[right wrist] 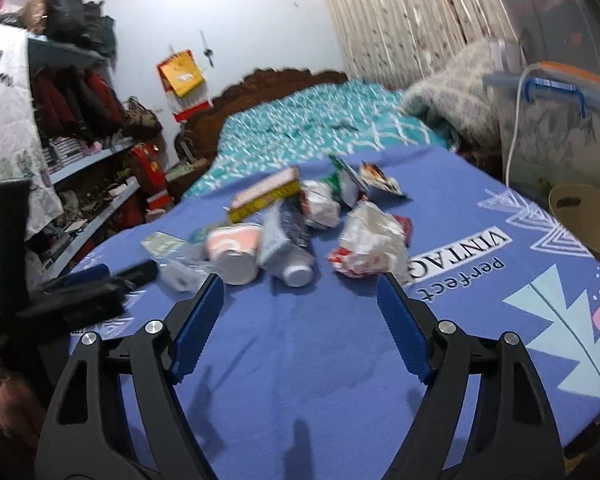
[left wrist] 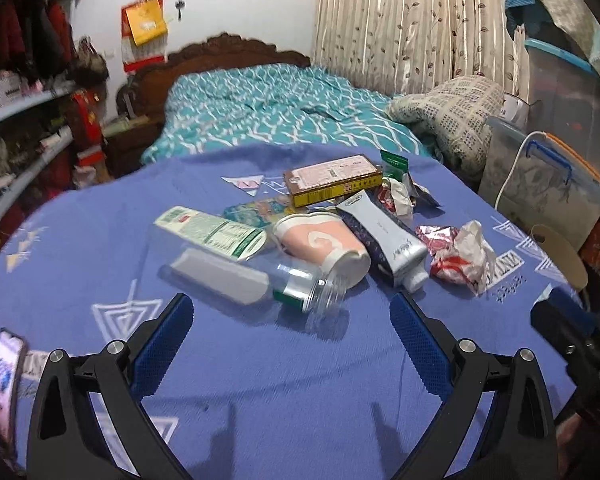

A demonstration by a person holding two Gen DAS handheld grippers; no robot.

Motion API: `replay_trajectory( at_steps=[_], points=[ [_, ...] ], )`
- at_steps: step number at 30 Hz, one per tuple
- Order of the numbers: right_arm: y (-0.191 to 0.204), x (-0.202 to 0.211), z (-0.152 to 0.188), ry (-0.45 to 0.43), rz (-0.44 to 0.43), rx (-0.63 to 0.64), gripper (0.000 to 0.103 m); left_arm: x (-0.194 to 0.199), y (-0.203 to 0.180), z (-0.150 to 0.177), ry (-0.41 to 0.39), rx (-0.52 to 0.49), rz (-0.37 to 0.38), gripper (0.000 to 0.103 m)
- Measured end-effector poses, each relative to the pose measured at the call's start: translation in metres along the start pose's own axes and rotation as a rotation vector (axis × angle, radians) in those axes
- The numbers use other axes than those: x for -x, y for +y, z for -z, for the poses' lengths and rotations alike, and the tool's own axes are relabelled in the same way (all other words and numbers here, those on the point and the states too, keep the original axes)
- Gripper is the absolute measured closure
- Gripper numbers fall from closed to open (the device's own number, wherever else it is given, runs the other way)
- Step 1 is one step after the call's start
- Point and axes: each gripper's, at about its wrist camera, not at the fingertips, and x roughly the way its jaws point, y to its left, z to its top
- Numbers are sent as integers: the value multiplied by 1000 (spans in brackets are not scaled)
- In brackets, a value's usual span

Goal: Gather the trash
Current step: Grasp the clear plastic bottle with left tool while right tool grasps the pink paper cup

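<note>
A heap of trash lies on the blue cloth-covered table (left wrist: 284,380). It holds a clear plastic bottle (left wrist: 240,264) on its side, a pink paper cup (left wrist: 324,246), a silver tube (left wrist: 388,238), a brown and yellow box (left wrist: 332,178) and a crumpled red-white wrapper (left wrist: 466,258). My left gripper (left wrist: 292,308) is open and empty just short of the bottle. My right gripper (right wrist: 300,288) is open and empty just short of the cup (right wrist: 234,254), the tube (right wrist: 296,264) and the wrapper (right wrist: 370,242). The left gripper also shows at the left of the right wrist view (right wrist: 100,280).
A tan bin (right wrist: 588,220) stands off the table's right edge. Plastic storage boxes (left wrist: 548,176) stand at the right. A bed (left wrist: 276,108) lies beyond the table, shelves (left wrist: 24,128) at the left. A phone (left wrist: 4,384) stands at the table's near left.
</note>
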Motion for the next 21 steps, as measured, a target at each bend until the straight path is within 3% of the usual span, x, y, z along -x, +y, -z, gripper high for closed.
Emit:
replay_trajectory(
  at_steps=[4,7,11,14,16,21],
  points=[
    [-26,-29,-17,73,12,-23,28,-33,8,-25,62,46,69,9],
    [-32,-45,-31,109,-34,-43,31,-47,23,-39,87,102,98,13],
    [1,-65,-39,139,-123,68,31,-55,61,-39,130,225,84,23],
    [35,-85,-39,170,-181,168,32,-61,74,-27,191,299,130,24],
    [55,-100,-37,173,-171,257,33,-69,72,-21,234,318,167,24],
    [62,-133,-39,201,-91,303,35,-105,63,-17,303,357,185,17]
  ],
)
